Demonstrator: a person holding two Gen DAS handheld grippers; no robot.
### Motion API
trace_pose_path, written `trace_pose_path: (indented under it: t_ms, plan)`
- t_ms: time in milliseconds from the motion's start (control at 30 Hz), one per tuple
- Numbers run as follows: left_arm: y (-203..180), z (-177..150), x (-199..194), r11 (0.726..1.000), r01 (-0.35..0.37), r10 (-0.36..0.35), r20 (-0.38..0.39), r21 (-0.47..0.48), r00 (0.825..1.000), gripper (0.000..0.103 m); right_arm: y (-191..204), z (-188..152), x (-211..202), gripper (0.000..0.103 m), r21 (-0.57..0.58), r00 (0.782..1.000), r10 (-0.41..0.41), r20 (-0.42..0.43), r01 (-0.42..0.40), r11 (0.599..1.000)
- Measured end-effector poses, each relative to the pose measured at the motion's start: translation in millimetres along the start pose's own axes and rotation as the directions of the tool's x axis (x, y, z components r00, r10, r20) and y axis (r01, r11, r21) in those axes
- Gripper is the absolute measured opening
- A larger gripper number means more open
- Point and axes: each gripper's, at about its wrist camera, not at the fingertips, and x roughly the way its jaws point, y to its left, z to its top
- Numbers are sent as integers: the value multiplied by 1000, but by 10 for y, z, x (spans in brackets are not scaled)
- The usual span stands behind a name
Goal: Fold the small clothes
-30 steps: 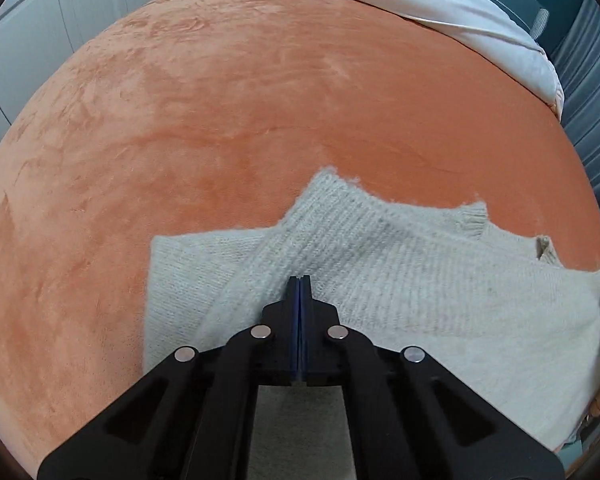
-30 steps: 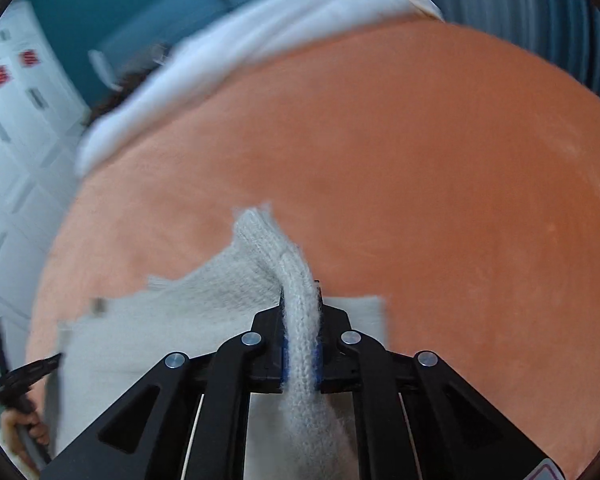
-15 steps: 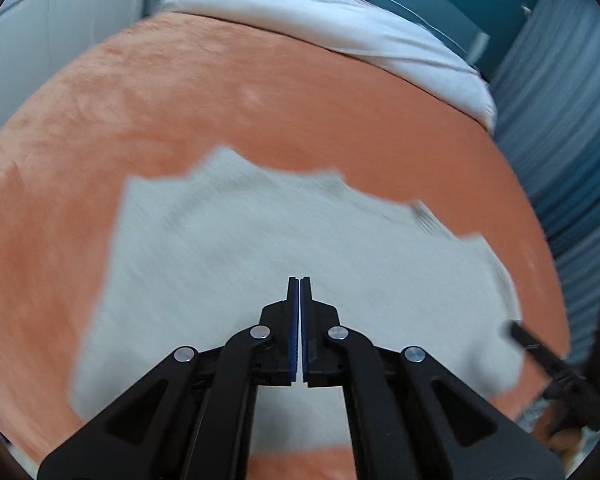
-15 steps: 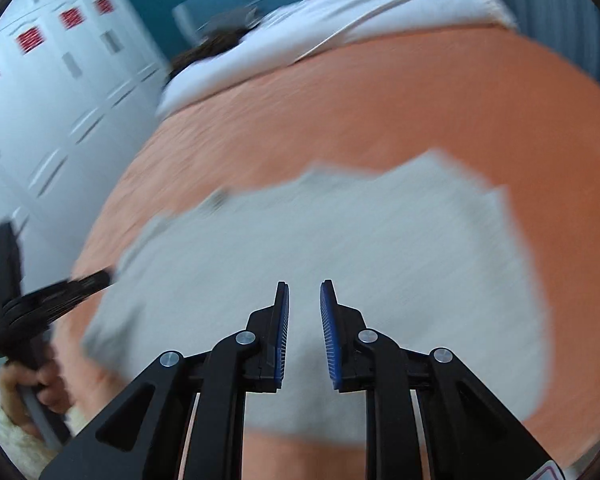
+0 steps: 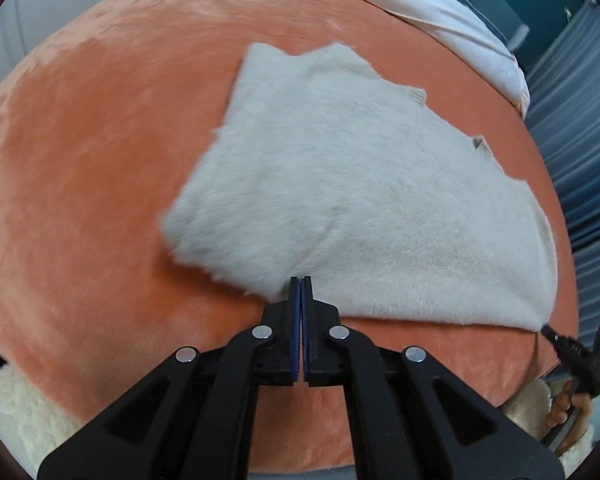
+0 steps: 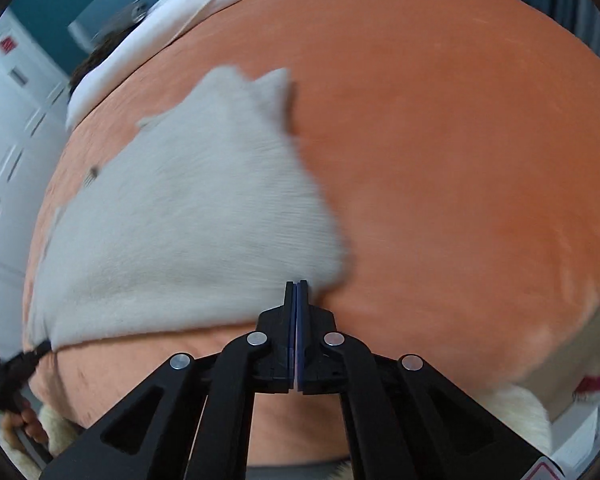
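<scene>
A cream knit sweater [image 5: 360,184] lies folded flat on the orange bed cover [image 5: 100,160]; it also shows in the right wrist view [image 6: 188,216]. My left gripper [image 5: 301,280] is shut, its tips at the sweater's near hem. My right gripper [image 6: 296,283] is shut, its tips at the near right corner of the sweater. Whether either pinches the fabric is not visible. Each gripper shows at the edge of the other's view: the right one [image 5: 572,352], the left one [image 6: 16,364].
The orange cover [image 6: 460,160] spreads wide around the sweater. A white pillow or sheet [image 5: 440,12] lies along the far edge. White cupboards [image 6: 4,128] stand at the left, blue curtains [image 5: 572,120] at the right. The bed's near edge is just below the grippers.
The right gripper let go of the sleeve, opened, then shut. Both grippers pulled back to the sweater's near edge, and the sweater now lies flat.
</scene>
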Motion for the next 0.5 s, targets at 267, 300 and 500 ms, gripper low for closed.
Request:
trace_pose_path:
  t_ms: [267,300,500]
  plan:
    - [294,-68,-166,934,209,-170,154,-288,973,74,-114,-265,-36,50,180,968,251,3,-248,952]
    - [339,-37,-115,924,216,-172,160,-317,972,74,-77,-246,44,51,189,961,277,0,-272,944]
    - [476,262,143,846,226,-153,186,-483,971,69,424,57,458,52,265,954,299,9,-291,919]
